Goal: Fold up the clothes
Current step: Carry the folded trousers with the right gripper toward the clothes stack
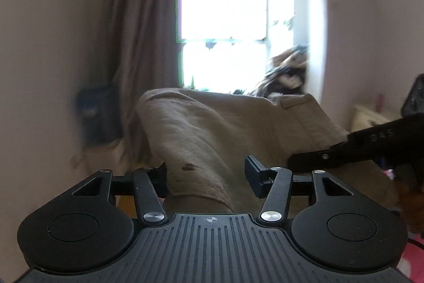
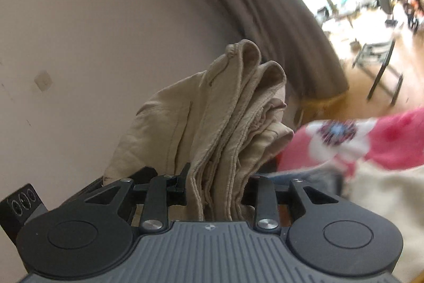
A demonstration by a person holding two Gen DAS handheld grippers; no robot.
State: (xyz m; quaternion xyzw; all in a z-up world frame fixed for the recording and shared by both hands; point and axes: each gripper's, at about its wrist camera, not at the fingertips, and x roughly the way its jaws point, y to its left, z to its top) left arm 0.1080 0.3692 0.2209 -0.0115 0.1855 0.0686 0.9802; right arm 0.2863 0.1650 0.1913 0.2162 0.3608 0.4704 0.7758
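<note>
Beige trousers (image 2: 225, 123): thick cotton, bunched in vertical folds w/ stitched hems, rising centre frame in right view. Left view: same cloth (image 1: 212, 139) draped centre to right, small dark stain lower centre.

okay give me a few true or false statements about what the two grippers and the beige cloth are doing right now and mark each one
1. The right gripper is clamped on a bunched stack of folds of the beige garment. True.
2. The garment is dark blue. False: it is beige, with a small dark stain near the left gripper.
3. The left gripper has nothing between its fingers. False: beige cloth runs between them, though the finger seen on the right stands clear of the fabric.
4. A bright window with a brown curtain beside it lies ahead of the left gripper. True.
5. A pink floral fabric shows to the right of the garment in the right wrist view. True.
</note>
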